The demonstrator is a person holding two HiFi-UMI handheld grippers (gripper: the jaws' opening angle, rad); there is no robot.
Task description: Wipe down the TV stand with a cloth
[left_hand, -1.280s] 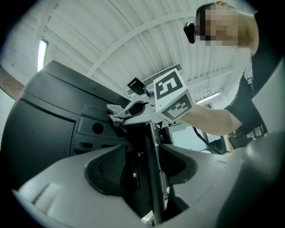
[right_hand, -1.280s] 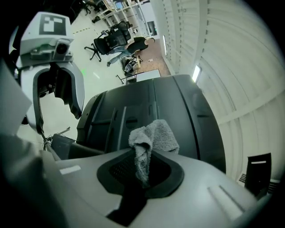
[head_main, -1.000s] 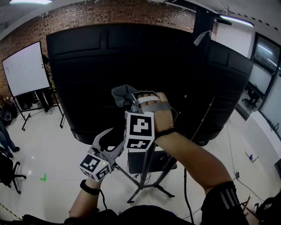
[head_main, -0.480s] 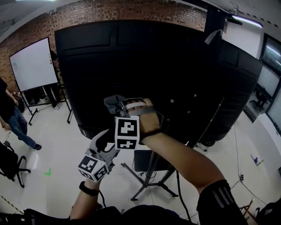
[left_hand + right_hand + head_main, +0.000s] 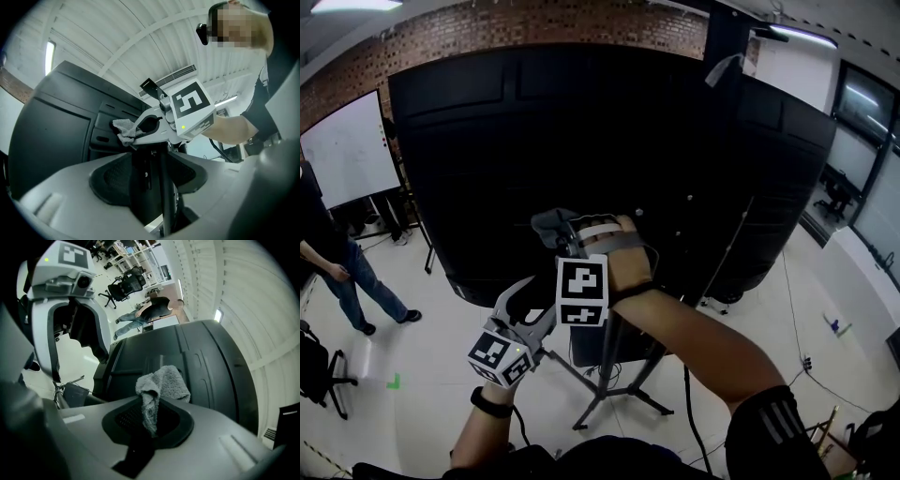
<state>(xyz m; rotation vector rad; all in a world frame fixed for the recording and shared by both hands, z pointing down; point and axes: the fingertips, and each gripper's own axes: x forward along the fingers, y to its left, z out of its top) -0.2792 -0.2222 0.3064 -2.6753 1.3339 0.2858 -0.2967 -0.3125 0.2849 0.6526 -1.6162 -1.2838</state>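
On your left, a whiteboard (image 5: 337, 150) on a stand is near the left edge of the floor (image 5: 431, 375), with the brick wall (image 5: 487, 23) behind it. A person (image 5: 342, 272) in a dark top and jeans stands just in front of it. Nearer you, at the floor's lower-left corner, sits a black office chair (image 5: 314, 370), with a small green mark (image 5: 393, 382) on the tiles beside it. On your right, dark windows (image 5: 862, 112) line the wall, and a small blue thing (image 5: 833, 327) lies on the floor below them. A ceiling light (image 5: 342, 5) glows overhead.
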